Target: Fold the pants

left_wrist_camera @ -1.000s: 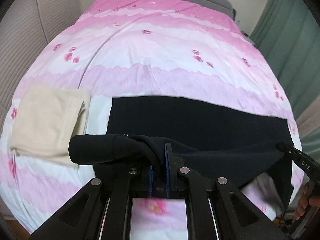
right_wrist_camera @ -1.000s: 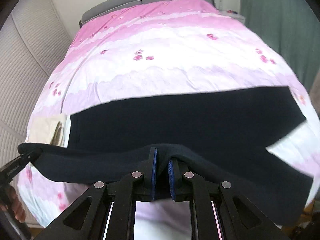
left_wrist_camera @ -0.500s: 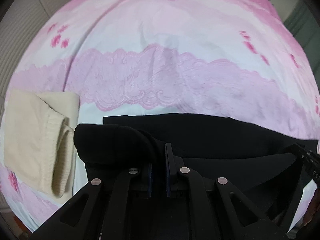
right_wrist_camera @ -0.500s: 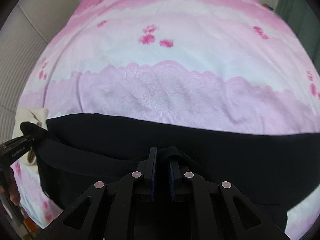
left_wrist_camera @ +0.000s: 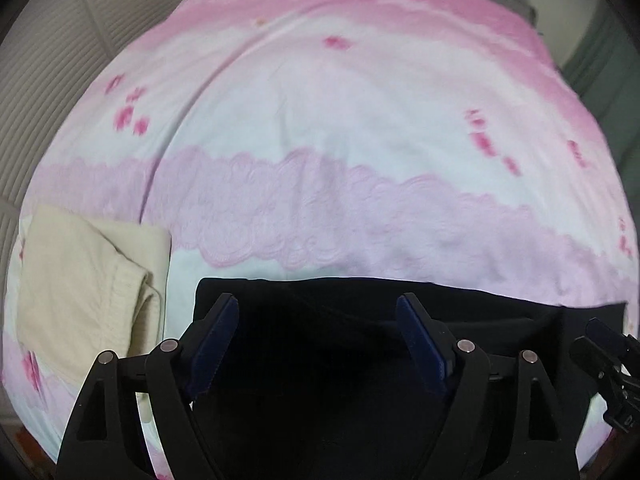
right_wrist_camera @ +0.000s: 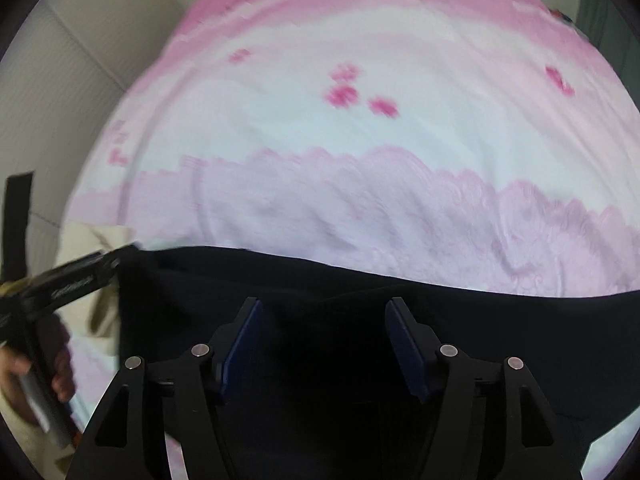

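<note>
The black pants lie folded in a long band across the near part of the pink bed; the right wrist view shows the same black pants. My left gripper hangs just above their left end, its jaws opening wide, the cloth below them and no pad pressing on it. My right gripper stands over the band further right, jaws also opening, nothing pinched. The left gripper shows at the left edge of the right wrist view, held by a hand.
A folded cream garment lies on the bed just left of the pants. The pink flowered bedspread stretches away behind. A ribbed wall runs along the left and a green curtain hangs at the right.
Both grippers carried the near edge of the pants forward over the far half and sank to the bed. Their jaws, shut on the cloth before, now stand apart and the cloth lies released.
</note>
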`<control>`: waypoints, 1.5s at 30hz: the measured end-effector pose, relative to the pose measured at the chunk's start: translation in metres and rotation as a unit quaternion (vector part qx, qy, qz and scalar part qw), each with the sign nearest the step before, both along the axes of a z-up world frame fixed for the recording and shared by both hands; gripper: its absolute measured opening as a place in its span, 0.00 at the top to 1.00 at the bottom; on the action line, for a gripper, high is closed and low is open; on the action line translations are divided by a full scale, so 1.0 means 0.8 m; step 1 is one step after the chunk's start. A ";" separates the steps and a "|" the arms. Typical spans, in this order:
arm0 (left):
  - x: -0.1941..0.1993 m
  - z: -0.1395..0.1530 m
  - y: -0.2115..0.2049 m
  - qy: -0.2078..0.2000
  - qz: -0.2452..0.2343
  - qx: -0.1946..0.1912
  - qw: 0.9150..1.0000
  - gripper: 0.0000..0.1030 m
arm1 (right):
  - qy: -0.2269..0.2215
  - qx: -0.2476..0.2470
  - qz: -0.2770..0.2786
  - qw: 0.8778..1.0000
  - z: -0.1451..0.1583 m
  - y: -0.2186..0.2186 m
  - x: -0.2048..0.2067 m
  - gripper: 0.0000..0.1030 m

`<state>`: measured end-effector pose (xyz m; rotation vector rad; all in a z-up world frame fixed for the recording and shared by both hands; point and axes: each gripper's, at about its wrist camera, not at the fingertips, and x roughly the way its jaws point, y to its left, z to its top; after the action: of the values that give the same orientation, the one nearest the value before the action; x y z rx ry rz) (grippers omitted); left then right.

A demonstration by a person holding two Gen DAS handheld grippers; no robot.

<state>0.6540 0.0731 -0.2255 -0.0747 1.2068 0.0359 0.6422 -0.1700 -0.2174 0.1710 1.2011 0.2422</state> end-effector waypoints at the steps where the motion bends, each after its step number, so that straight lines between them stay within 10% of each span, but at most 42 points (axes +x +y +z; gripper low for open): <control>1: -0.011 0.011 -0.005 -0.009 -0.014 -0.006 1.000 0.21 | -0.012 0.004 -0.002 1.000 0.016 -0.001 -0.012 0.35; 5: -0.058 0.044 -0.044 -0.041 -0.104 -0.009 0.994 0.21 | -0.051 -0.004 -0.029 0.998 0.060 -0.015 -0.069 0.33; 12: -0.193 0.085 -0.145 -0.118 -0.281 0.025 0.952 0.21 | -0.059 -0.052 -0.112 0.991 0.081 -0.077 -0.209 0.33; 18: -0.260 0.060 -0.219 -0.083 -0.356 -0.007 0.931 0.20 | -0.020 -0.075 -0.196 0.977 0.051 -0.131 -0.334 0.33; 33: -0.350 -0.007 -0.315 -0.021 -0.448 0.014 0.894 0.20 | 0.130 -0.143 -0.291 0.937 -0.122 -0.205 -0.503 0.33; 45: -0.358 -0.022 -0.343 -0.007 -0.460 0.037 0.887 0.20 | 0.113 -0.191 -0.291 0.931 -0.139 -0.229 -0.496 0.34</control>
<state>0.3677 -0.2013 -0.2435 0.5703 1.1242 -0.7512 0.2457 -0.3533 -0.3289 0.2100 1.3469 -0.5420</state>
